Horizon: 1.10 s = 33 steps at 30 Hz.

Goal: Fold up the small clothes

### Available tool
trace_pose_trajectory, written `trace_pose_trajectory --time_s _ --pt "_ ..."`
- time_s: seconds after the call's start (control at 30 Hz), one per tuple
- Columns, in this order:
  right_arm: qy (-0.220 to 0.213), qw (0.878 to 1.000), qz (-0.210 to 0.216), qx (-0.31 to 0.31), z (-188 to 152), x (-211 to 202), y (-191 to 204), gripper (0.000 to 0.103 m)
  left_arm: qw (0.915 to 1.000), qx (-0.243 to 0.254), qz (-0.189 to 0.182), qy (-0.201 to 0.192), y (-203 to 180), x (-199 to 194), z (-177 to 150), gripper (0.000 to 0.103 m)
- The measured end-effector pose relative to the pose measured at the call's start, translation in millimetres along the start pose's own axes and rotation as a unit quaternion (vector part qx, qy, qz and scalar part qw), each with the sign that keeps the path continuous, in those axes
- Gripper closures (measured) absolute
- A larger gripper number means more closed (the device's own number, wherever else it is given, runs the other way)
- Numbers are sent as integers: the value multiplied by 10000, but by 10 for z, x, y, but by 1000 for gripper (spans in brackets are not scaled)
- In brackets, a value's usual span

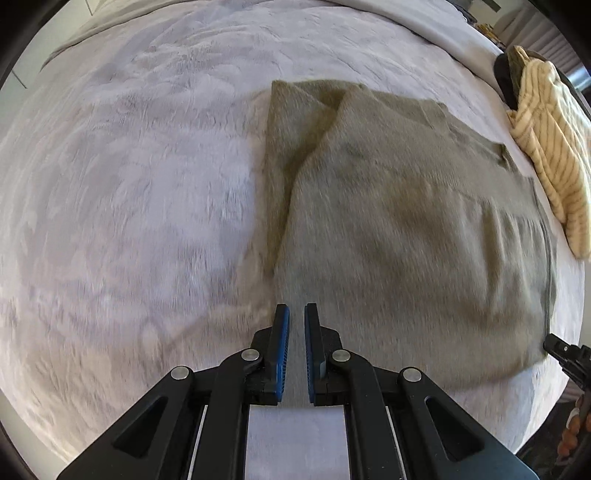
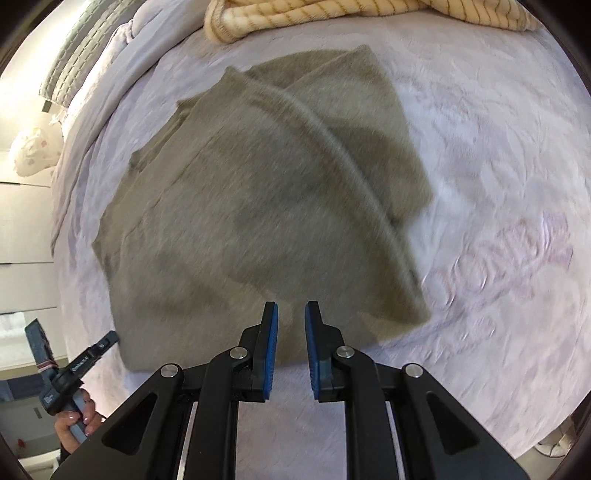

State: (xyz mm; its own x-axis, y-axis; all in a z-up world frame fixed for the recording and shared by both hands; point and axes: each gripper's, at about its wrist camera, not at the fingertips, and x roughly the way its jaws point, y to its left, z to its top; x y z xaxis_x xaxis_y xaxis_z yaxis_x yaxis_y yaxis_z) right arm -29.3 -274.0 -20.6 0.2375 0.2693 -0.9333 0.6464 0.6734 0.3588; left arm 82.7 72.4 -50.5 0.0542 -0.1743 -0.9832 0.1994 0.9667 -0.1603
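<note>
The left gripper (image 1: 296, 314) is hovering with its jaws drawn close together and nothing between them; the folded olive garment (image 1: 399, 221) is lying flat on the pale bedspread (image 1: 129, 184), ahead and right of them. The right gripper (image 2: 291, 312) is holding its jaws a little apart, empty, above the garment's near edge. A striped cream cloth (image 2: 369, 14) is lying beyond it

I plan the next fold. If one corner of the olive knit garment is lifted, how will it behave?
The olive knit garment will probably hang limp: it lies flat in soft folded layers. It looks light, so the layers may slide apart. The plush bedspread may cling to it slightly.
</note>
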Motion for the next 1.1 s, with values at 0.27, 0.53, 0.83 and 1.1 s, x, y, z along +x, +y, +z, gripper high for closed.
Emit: trace_pose_trajectory --time_s 0.27,0.53,0.83,1.1 --pt "259 9995 196 -19 -341 117 256 86 9998 -7 73 191 23 -51 -323 94" --pt "488 9984 274 -57 -533 350 542 56 9996 115 -51 265 70 -58 -456 93" --pt "587 9977 298 -157 -686 555 865 46 9995 203 185 148 349 -105 -576 1" --pt "697 9966 393 -184 -762 714 1066 32 9993 147 292 166 596 16 -587 1"
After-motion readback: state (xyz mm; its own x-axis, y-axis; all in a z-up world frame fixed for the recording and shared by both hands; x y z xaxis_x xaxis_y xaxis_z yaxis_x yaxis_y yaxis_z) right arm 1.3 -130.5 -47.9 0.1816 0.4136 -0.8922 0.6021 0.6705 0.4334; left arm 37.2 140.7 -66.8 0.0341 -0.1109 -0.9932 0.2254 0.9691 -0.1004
